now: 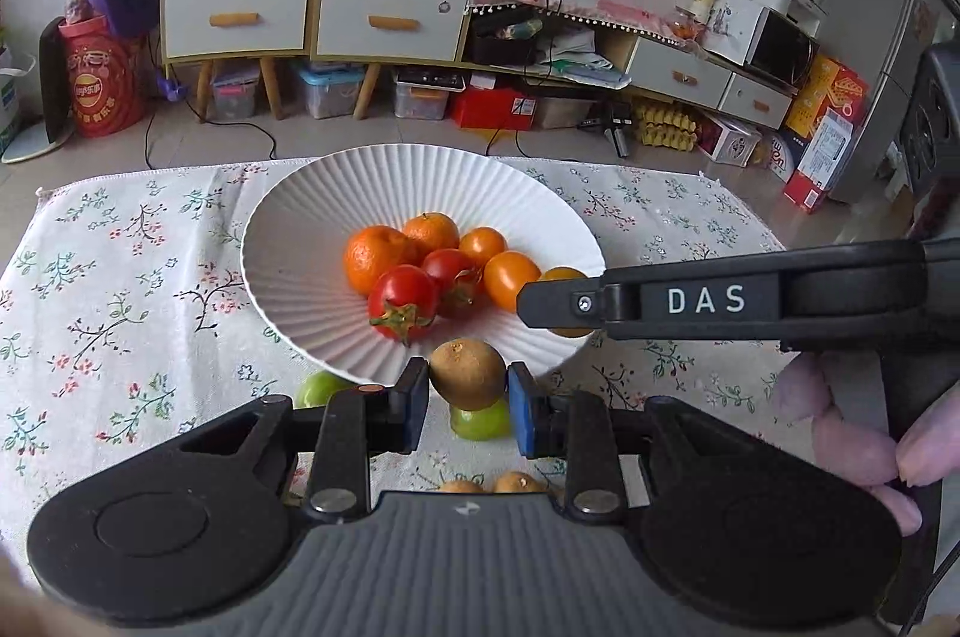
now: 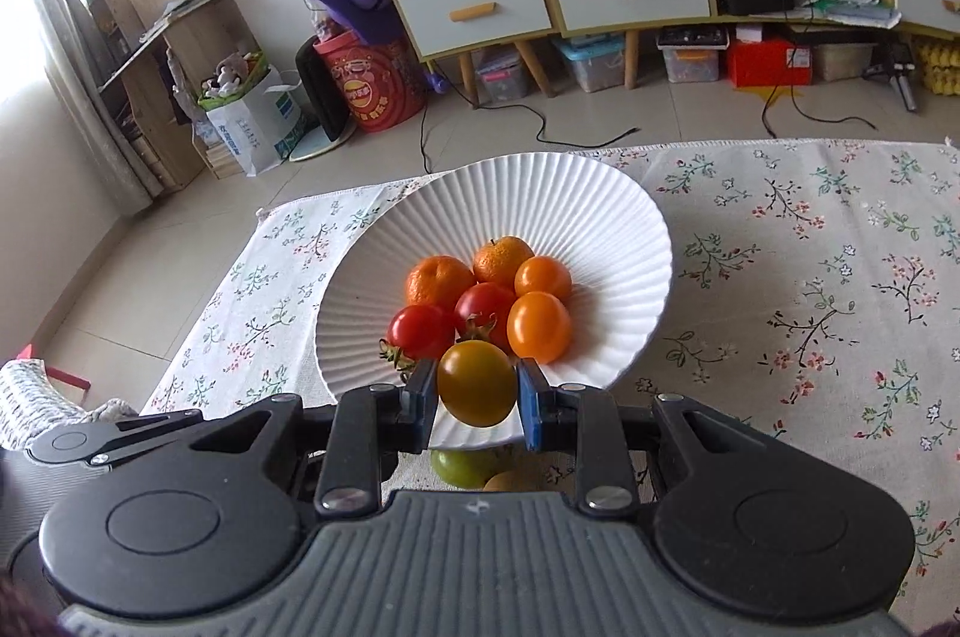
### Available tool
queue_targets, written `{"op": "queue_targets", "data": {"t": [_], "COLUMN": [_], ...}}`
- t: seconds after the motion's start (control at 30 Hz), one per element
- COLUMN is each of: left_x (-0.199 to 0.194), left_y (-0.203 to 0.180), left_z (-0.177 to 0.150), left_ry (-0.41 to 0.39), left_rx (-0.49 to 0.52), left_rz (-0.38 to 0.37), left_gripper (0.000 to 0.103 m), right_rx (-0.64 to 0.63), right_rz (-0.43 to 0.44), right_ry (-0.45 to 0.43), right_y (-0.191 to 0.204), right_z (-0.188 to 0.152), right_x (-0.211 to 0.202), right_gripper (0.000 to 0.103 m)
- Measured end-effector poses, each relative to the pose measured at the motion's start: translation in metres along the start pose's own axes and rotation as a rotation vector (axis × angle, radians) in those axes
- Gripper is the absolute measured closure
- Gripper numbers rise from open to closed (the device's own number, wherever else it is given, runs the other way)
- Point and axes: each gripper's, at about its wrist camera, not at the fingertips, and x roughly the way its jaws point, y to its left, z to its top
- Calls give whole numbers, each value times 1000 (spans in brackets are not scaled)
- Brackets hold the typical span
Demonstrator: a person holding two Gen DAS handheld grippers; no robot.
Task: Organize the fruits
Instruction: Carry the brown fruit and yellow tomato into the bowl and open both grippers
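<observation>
A white ribbed bowl (image 1: 288, 229) (image 2: 600, 217) on the floral cloth holds mandarins (image 1: 375, 256), red tomatoes (image 1: 403, 300) and orange tomatoes (image 1: 510, 278). My left gripper (image 1: 468, 388) is shut on a brown kiwi (image 1: 468, 370), held just above the bowl's near rim. My right gripper (image 2: 477, 397) is shut on a yellow-orange tomato (image 2: 477, 388) over the bowl's near edge. In the left wrist view the right gripper (image 1: 540, 304) reaches in from the right over the bowl. Green fruits (image 1: 480, 424) (image 2: 459, 466) and more kiwis (image 1: 519, 481) (image 2: 513, 481) lie on the cloth below.
The floral tablecloth (image 2: 810, 289) spreads wide to the right of the bowl. A person's fingers (image 1: 840, 427) grip the right tool's handle. Beyond the table edge are tiled floor, cables, shelves with drawers (image 1: 240, 16) and storage boxes.
</observation>
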Motion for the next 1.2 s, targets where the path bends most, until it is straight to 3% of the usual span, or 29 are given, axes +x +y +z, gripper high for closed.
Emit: {"op": "queue_targets", "data": {"t": [0.33, 1.03, 1.13, 1.2], "left_x": [21, 35, 33, 32], "left_y": [-8, -6, -8, -9], "left_z": [6, 7, 7, 7], "left_ry": [16, -28, -25, -25], "left_rx": [-21, -21, -11, -8], "left_rz": [27, 27, 31, 30], "left_gripper": [79, 78, 75, 67], "right_rx": [116, 106, 114, 126], "right_rz": [0, -8, -8, -4], "right_ry": [28, -18, -19, -20], "right_y": [-15, -17, -18, -20], "right_z": [4, 3, 4, 6], "right_x": [17, 22, 21, 19], "right_gripper": [78, 75, 74, 71]}}
